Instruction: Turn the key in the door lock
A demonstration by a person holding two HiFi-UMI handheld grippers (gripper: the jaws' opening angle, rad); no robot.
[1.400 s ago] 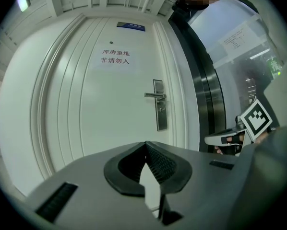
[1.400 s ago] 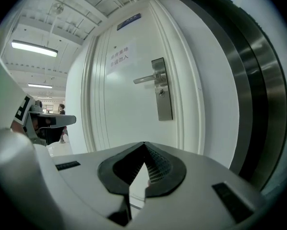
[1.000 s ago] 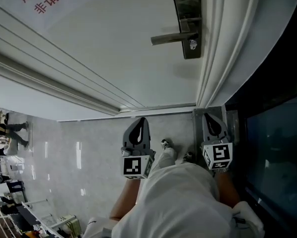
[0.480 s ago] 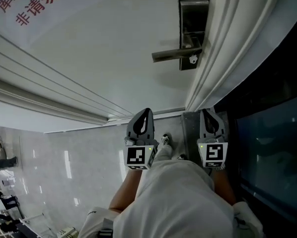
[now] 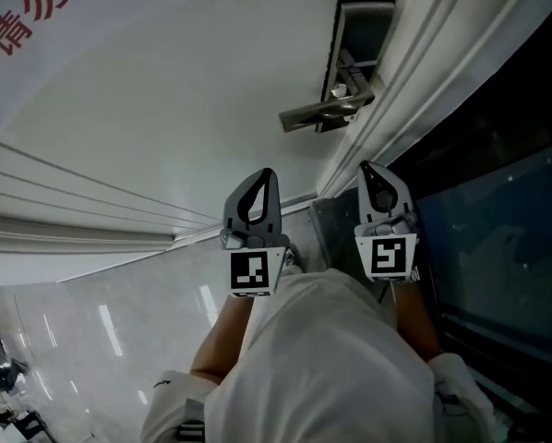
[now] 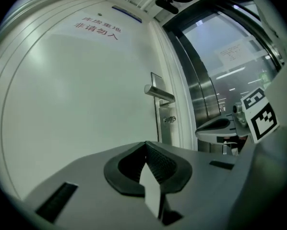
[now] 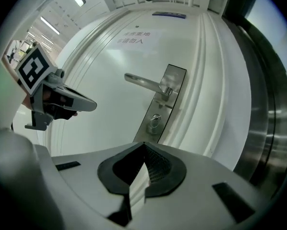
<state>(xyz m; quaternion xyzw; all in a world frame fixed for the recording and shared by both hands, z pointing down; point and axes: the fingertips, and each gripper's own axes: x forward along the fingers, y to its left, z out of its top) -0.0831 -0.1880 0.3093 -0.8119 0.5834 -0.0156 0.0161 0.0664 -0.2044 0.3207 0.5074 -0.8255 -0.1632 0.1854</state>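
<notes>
Right hand-held gripper [image 7: 143, 145] and left hand-held gripper [image 6: 146, 145] are clenched, empty. The key [image 7: 154, 122], mid-frame, seems small, stiff, slippery; pinch its head.

Left gripper [image 5: 260, 185] and right gripper [image 5: 376, 181] side by side on bare forearms, jaws together.

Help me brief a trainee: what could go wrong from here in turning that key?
1. The right gripper has its jaws shut and empty; unless they open, they may knock the key rather than grip it.
2. The lever handle juts out just above the key, so the gripper could catch on it.
3. The left gripper, also shut, is alongside and might collide.
</notes>
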